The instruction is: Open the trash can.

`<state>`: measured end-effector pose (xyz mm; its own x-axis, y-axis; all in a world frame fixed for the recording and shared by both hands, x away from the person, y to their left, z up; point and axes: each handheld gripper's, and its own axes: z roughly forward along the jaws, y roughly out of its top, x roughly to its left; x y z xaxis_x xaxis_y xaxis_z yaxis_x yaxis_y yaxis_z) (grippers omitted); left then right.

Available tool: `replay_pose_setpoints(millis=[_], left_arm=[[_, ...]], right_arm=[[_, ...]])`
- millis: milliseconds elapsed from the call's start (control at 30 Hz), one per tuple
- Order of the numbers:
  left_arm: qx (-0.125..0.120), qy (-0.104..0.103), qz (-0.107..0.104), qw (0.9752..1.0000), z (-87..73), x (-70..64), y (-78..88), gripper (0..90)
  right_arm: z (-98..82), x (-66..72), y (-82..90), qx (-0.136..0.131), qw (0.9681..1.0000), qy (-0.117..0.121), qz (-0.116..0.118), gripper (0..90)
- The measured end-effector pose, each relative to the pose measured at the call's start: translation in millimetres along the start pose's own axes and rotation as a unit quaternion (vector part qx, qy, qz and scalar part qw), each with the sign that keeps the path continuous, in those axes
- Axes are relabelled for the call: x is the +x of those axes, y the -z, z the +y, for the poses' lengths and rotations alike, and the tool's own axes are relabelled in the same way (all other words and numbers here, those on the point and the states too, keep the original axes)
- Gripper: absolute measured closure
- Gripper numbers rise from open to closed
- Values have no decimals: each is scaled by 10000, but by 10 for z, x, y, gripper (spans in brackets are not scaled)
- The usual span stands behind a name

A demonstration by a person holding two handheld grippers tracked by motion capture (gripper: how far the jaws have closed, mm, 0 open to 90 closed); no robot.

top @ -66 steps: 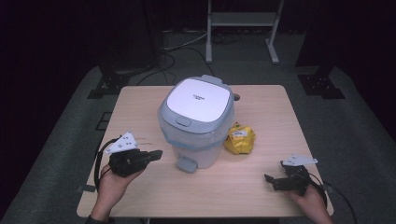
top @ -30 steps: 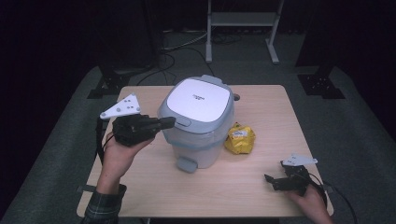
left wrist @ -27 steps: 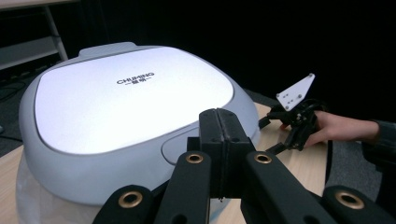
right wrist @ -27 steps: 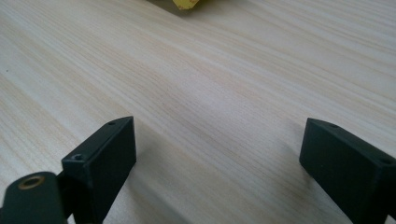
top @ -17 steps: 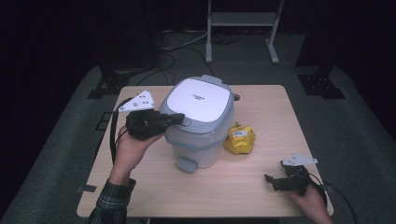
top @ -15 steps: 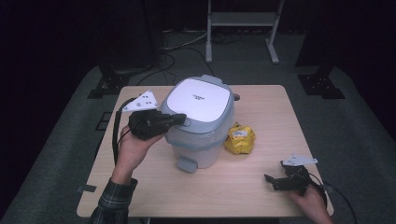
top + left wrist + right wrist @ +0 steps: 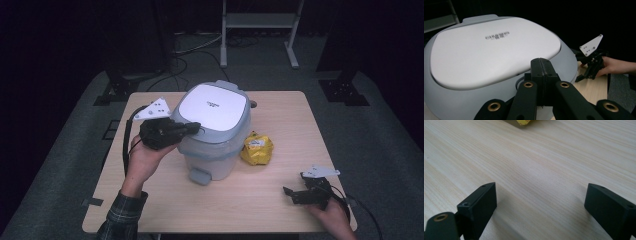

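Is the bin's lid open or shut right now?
Shut: the white lid lies flat on the grey bin, with the closed left gripper at its front edge.

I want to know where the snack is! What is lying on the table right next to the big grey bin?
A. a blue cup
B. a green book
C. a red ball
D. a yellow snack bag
D: a crinkled yellow snack bag lies on the wooden table just beside the lidded grey bin.
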<state>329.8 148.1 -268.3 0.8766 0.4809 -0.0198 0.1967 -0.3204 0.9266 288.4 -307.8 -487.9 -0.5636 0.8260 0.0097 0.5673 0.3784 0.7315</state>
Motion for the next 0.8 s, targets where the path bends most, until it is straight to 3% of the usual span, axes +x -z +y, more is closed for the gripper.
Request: replay_pose_setpoints(millis=[300,500,800], left_arm=[[-26,-46,-72,10000,-14,-19,19,900],[-107,40,-147,9998,-77,-14,81,866],[-164,83,-6,9998,-195,-28,284,801]], right_arm=[[1,0,0,3,10000,-2,0,97],[1,0,0,1,10000,-4,1,97],[0,0,0,2,10000,0,-2,97]])
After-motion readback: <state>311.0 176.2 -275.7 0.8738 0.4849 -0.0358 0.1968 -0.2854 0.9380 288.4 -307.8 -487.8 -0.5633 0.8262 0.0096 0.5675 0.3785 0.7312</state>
